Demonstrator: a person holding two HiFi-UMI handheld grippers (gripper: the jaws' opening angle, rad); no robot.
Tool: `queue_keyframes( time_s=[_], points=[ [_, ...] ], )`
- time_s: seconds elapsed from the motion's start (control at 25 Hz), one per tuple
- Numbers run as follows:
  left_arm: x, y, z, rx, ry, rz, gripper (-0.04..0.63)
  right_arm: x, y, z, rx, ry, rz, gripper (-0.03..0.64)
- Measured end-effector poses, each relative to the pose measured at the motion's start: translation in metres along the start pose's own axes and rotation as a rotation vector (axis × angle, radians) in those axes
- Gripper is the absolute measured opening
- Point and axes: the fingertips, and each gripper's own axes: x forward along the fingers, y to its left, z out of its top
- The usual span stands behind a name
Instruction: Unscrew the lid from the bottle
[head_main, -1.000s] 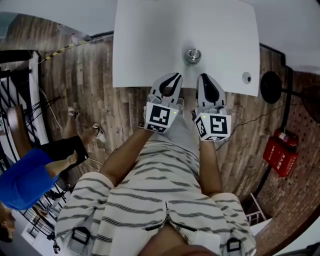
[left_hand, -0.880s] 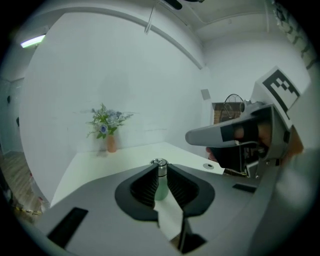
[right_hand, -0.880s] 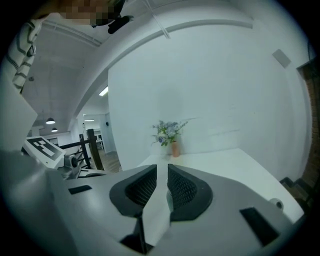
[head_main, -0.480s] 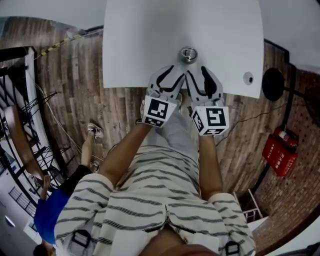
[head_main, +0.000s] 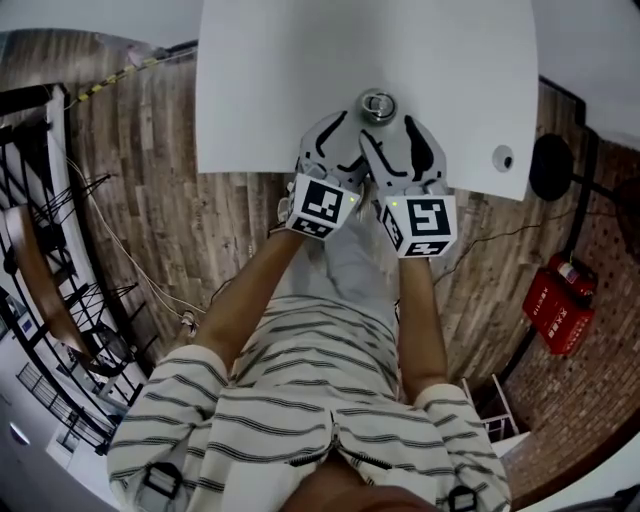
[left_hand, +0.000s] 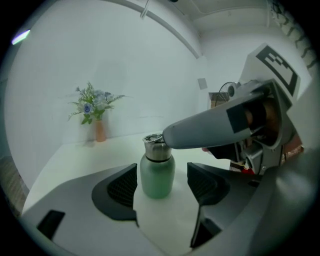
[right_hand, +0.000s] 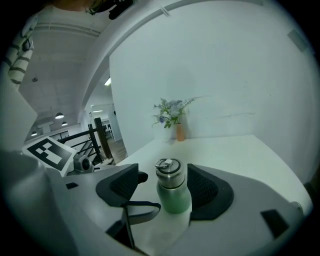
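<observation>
A green bottle (head_main: 377, 105) with a steel lid (left_hand: 156, 147) stands upright near the front edge of the white table (head_main: 270, 90). My left gripper (head_main: 338, 150) is open, its jaws just having been opening; the bottle's body (left_hand: 157, 175) stands between its fingertips with a gap on each side. My right gripper (head_main: 392, 148) is open too, its jaws also just having been opening. In the right gripper view the bottle (right_hand: 174, 197) and its ringed lid (right_hand: 169, 172) stand between the pads, untouched. The right gripper's finger (left_hand: 210, 131) crosses close to the lid.
A small vase of flowers (left_hand: 95, 117) stands at the table's far end. A small round fitting (head_main: 503, 158) sits at the table's right front corner. On the wooden floor to the right are a black round stand base (head_main: 548, 170) and a red box (head_main: 560, 310).
Both grippers have moved forward to the bottle and drawn close together, and their jaws have gone from shut to wide open. The person in blue at the left has left the view.
</observation>
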Motion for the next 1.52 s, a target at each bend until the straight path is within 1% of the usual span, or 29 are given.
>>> queue_keyframes(
  time_s=[0.12,0.24,0.4,0.6,0.76,0.88,0.96,1.12,1.24,1.32,1.52],
  points=[
    [0.009,0.002,-0.002,0.02,0.009,-0.015,0.305,0.008,-0.003,-0.003,-0.017,0.016,0.01,0.312],
    [0.016,0.004,-0.002,0.033,0.014,-0.023,0.326,0.017,-0.003,-0.006,-0.027,0.031,0.027,0.333],
    [0.028,0.004,0.0,0.057,0.017,-0.046,0.347,0.026,-0.005,-0.006,-0.04,0.045,0.035,0.339],
    [0.038,0.004,-0.002,0.082,0.024,-0.066,0.347,0.036,-0.008,-0.01,-0.054,0.065,0.037,0.337],
    [0.041,0.01,-0.003,0.093,0.027,-0.076,0.337,0.042,-0.008,-0.013,-0.059,0.077,0.039,0.33],
    [0.043,0.011,-0.005,0.086,0.033,-0.098,0.337,0.045,-0.008,-0.014,-0.062,0.084,0.047,0.325],
    [0.044,0.009,-0.005,0.096,0.034,-0.11,0.337,0.044,-0.009,-0.015,-0.066,0.087,0.055,0.318],
    [0.046,0.009,-0.004,0.111,0.04,-0.126,0.332,0.047,-0.012,-0.014,-0.074,0.089,0.06,0.292],
    [0.046,0.011,-0.004,0.11,0.04,-0.13,0.301,0.048,-0.012,-0.013,-0.08,0.093,0.057,0.266],
    [0.047,0.01,-0.003,0.11,0.033,-0.13,0.296,0.048,-0.014,-0.013,-0.084,0.098,0.051,0.249],
    [0.046,0.011,-0.003,0.12,0.041,-0.122,0.299,0.046,-0.015,-0.013,-0.089,0.1,0.042,0.256]
  ],
)
